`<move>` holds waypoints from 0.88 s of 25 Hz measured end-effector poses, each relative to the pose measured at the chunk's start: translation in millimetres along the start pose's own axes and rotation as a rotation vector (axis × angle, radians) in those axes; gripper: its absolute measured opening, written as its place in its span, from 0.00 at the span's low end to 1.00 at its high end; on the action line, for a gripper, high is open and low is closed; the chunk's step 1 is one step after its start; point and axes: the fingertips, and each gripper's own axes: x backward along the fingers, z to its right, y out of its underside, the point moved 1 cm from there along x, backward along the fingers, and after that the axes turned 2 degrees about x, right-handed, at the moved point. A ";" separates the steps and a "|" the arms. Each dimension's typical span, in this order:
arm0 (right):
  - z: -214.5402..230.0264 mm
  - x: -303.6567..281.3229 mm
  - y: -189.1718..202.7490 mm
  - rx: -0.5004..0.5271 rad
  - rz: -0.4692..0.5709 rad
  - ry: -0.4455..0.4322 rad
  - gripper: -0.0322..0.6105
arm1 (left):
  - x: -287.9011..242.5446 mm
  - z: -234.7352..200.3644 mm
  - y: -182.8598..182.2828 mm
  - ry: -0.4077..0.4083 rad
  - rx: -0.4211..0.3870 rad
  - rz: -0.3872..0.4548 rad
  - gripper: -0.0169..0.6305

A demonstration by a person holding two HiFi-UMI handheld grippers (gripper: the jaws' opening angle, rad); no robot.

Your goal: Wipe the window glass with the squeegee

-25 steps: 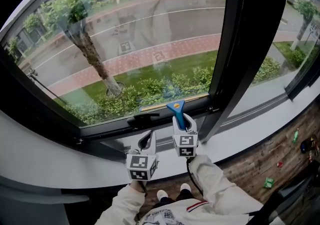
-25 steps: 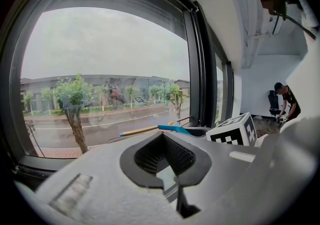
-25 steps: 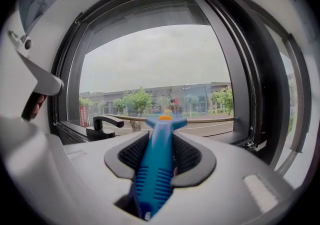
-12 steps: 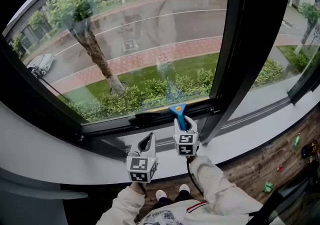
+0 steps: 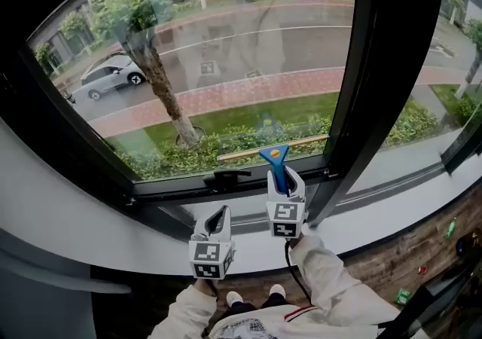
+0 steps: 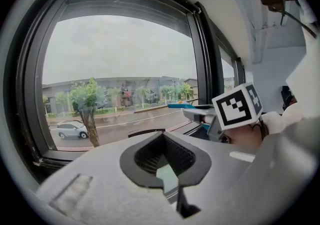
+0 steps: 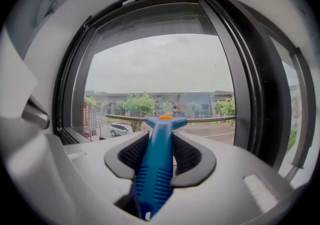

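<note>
1. The right gripper (image 5: 285, 180) is clamped on the squeegee (image 5: 276, 162). In the right gripper view its jaws are partly apart and press both sides of the ribbed blue handle, which runs straight out between them to an orange-capped head.
2. The squeegee's long thin blade lies level across the bottom of the window glass (image 5: 233, 59), just above the lower frame and the black window handle (image 5: 226, 176). Whether the blade presses on the pane cannot be told.
3. The left gripper (image 5: 219, 216) hangs lower and to the left, near the white sill (image 5: 83, 228) and apart from the squeegee. Its jaw tips meet with nothing between them.
4. A thick dark mullion (image 5: 373, 81) stands just right of the squeegee, and a second pane lies beyond it.
5. Through the glass: a tree (image 5: 151, 44), a silver car (image 5: 113, 72), a road and a strip of grass with shrubs.
6. Below the sill is a dark wooden floor (image 5: 422, 251), with a few small objects lying at the far right.
</note>
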 end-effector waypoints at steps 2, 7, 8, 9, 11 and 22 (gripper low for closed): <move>-5.8 9.6 -17.1 -0.023 0.023 -0.021 0.28 | 10.1 -8.7 -0.9 -0.014 -0.012 0.011 0.03; -25.6 40.2 -48.8 -0.075 0.057 -0.044 0.28 | 35.2 -58.4 -8.7 -0.078 -0.026 0.065 0.03; -31.4 45.0 -52.2 -0.083 0.058 -0.043 0.28 | 40.4 -70.1 -10.7 -0.087 -0.028 0.075 0.03; -38.5 49.3 -54.3 -0.090 0.057 -0.041 0.28 | 46.2 -81.9 -12.5 -0.093 -0.031 0.085 0.03; -57.5 54.6 -57.8 -0.098 0.055 -0.033 0.28 | 59.0 -107.0 -17.8 -0.100 -0.043 0.109 0.03; -221.1 41.5 -91.3 -0.133 0.046 0.035 0.28 | 114.7 -274.0 -37.0 -0.066 -0.027 0.168 0.03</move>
